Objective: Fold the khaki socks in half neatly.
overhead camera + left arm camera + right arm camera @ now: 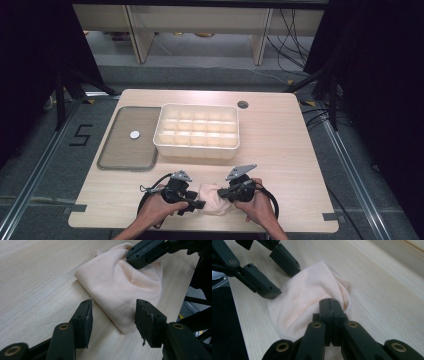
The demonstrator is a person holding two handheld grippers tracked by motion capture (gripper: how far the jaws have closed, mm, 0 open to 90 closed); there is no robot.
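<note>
near the front edge of the tabletop (280,145), between my two hands, lies a pale peach cloth (216,199), bunched into a soft heap. my right tool (329,305) is clenched on a pinch of that cloth, its jaws pressed flat together with the fabric puckering around them. my left tool (113,315) is released, its jaws standing wide apart over the cloth's near corner, one over bare wood and one over the fabric; i cannot tell whether they touch it.

farther back on the tabletop sits a cream divided box (197,131), its grid of small compartments looking bare, well apart from the cloth. just beside it on the left lies a flat grey tray (125,142) with a small white disc (134,134) resting on it. a round cable hole (243,104) shows behind the box. none of these stands between the tools and the cloth.

from the left gripper view the cloth's long axis runs diagonally away from my left tool toward the right one, its folded corner pointing at me.
</note>
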